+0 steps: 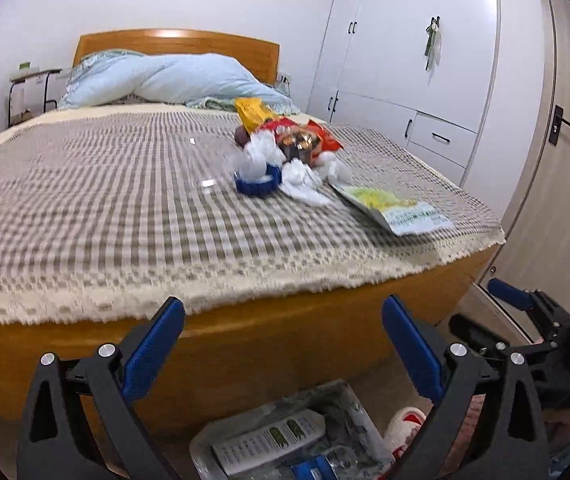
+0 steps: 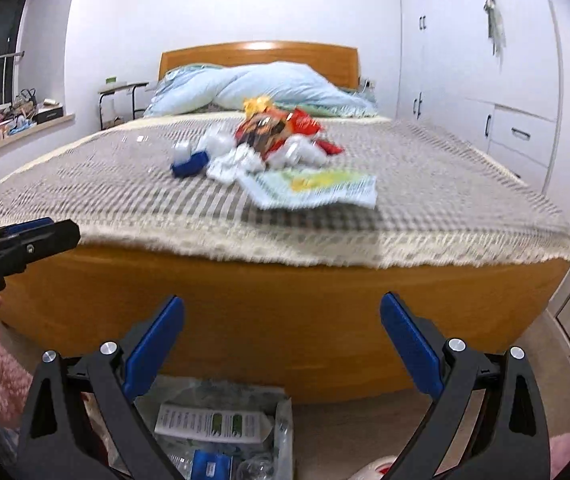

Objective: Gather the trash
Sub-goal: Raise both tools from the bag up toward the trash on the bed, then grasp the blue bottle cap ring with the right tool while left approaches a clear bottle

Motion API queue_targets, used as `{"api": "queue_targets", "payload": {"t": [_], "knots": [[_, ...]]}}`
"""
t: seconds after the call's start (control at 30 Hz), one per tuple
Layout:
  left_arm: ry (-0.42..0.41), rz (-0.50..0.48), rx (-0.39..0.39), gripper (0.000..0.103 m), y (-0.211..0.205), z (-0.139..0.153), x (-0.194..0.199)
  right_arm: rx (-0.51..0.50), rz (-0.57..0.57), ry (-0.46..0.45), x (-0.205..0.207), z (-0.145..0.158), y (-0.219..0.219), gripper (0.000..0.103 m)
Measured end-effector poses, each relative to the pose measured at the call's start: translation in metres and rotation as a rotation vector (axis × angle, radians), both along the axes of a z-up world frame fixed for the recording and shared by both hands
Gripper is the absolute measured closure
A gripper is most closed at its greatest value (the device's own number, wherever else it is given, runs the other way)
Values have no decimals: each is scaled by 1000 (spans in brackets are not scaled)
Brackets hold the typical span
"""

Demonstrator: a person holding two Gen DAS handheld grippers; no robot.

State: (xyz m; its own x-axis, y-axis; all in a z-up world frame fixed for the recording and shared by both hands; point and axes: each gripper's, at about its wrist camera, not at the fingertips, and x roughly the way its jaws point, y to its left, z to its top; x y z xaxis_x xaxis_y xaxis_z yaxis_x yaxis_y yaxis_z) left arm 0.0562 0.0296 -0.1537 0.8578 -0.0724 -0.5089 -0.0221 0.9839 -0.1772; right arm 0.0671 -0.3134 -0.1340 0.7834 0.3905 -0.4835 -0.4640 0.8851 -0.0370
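Note:
A heap of trash lies on the checked bedspread (image 1: pixel 105 200): red and yellow snack wrappers (image 1: pixel 285 132) (image 2: pixel 281 124), crumpled white tissues (image 1: pixel 301 178) (image 2: pixel 233 160), a blue lid (image 1: pixel 256 184) (image 2: pixel 189 165) and a flat pale packet (image 1: pixel 401 210) (image 2: pixel 317 190). On the floor at the foot of the bed stands a bin lined with a clear bag (image 1: pixel 341 404) (image 2: pixel 281 420), holding a white carton (image 1: pixel 269 440) (image 2: pixel 213 424) and other rubbish. My left gripper (image 1: pixel 283 344) hangs open above the bin, nothing between its fingers. My right gripper (image 2: pixel 282 340) is open too, over the bin's right side.
The wooden bed frame (image 2: pixel 285 312) fills the space ahead. White wardrobes (image 1: pixel 425 60) line the right wall, a door (image 1: pixel 557 120) stands beyond them. A side table (image 2: pixel 123 98) sits left of the headboard. A pink rug (image 2: pixel 9 400) and a red-white slipper (image 1: pixel 405 426) lie near the bin.

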Motion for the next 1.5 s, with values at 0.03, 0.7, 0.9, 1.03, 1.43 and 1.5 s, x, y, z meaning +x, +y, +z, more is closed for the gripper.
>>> {"api": "queue_targets", "payload": {"t": [0.03,0.7,0.9,1.03,1.43,1.5], "knots": [[-4,1,-2,7,2,2,2,3,-2,-5,2,2,0,9],[3,48,-65,7,53,25,50,8,46,-56,42,36,43,9],[30,54,-70,7,68,28,71,27,53,-70,55,46,57,9],[44,52,-93,7,77,29,83,24,63,-79,62,51,70,9],[75,79,-73,7,103,35,105,-130,103,-60,85,43,148,9],[83,89,-77,7,109,35,108,-169,133,-57,88,39,165,9]]}}
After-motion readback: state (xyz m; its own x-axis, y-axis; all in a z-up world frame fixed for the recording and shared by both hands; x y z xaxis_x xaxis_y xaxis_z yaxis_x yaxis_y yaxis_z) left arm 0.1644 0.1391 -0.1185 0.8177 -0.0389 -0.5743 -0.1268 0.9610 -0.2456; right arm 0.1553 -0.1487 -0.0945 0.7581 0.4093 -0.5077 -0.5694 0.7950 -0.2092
